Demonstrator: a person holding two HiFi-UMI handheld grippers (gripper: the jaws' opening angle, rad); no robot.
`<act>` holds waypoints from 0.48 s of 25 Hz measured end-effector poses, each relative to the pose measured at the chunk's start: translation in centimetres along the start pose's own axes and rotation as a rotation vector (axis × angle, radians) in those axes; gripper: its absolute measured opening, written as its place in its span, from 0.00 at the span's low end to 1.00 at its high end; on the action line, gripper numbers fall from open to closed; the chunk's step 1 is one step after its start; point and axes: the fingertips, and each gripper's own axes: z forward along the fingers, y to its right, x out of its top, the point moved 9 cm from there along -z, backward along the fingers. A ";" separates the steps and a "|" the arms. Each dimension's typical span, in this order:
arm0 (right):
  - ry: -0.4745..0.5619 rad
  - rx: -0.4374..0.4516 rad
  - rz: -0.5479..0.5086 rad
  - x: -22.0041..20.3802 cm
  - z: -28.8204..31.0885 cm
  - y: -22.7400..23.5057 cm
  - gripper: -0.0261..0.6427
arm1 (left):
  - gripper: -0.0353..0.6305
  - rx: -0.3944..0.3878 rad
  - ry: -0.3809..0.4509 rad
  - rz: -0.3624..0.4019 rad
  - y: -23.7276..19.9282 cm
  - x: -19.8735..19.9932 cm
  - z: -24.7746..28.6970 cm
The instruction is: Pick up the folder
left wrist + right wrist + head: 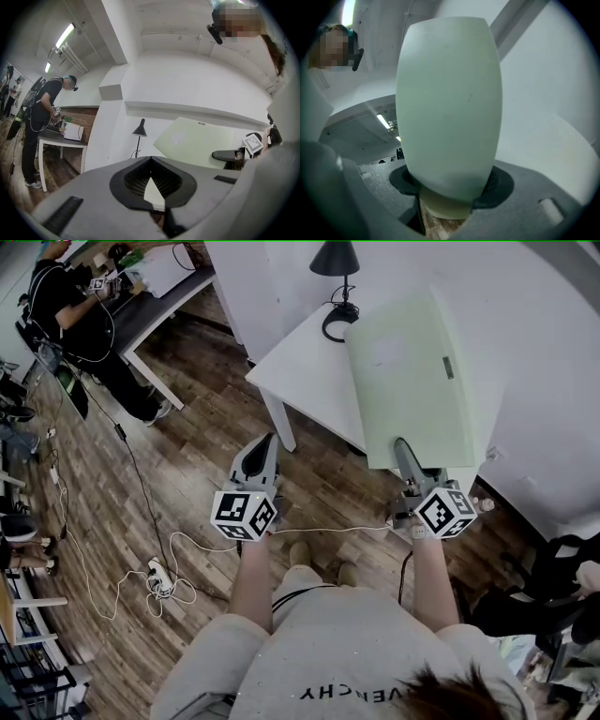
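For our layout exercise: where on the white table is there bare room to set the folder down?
Bare: the table between the lamp and its near edge, left of the folder in the right gripper. Crowded: the far corner, round the lamp's base.

Pale green folder (412, 381), flat, rectangular, w/ small dark tag nr its far right edge, is gripped at near edge by right gripper (405, 454). It is held slightly tilted over corner of white table (300, 362).

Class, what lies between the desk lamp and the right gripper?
The pale green folder, gripped by the right gripper, below the lamp; head view shows it.
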 end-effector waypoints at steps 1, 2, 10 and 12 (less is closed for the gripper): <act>0.000 -0.001 0.000 -0.1 0.0 0.0 0.45 | 0.05 -0.001 -0.001 -0.001 0.0 -0.1 0.0; 0.000 -0.003 0.001 -0.1 0.0 0.0 0.45 | 0.05 -0.002 -0.002 -0.001 -0.1 -0.1 0.1; 0.001 -0.009 0.003 -0.4 0.3 0.1 0.45 | 0.05 -0.006 -0.012 -0.003 -0.5 -0.5 0.2; 0.001 -0.010 0.004 -0.4 0.4 0.1 0.45 | 0.05 -0.006 -0.014 -0.003 -0.5 -0.6 0.2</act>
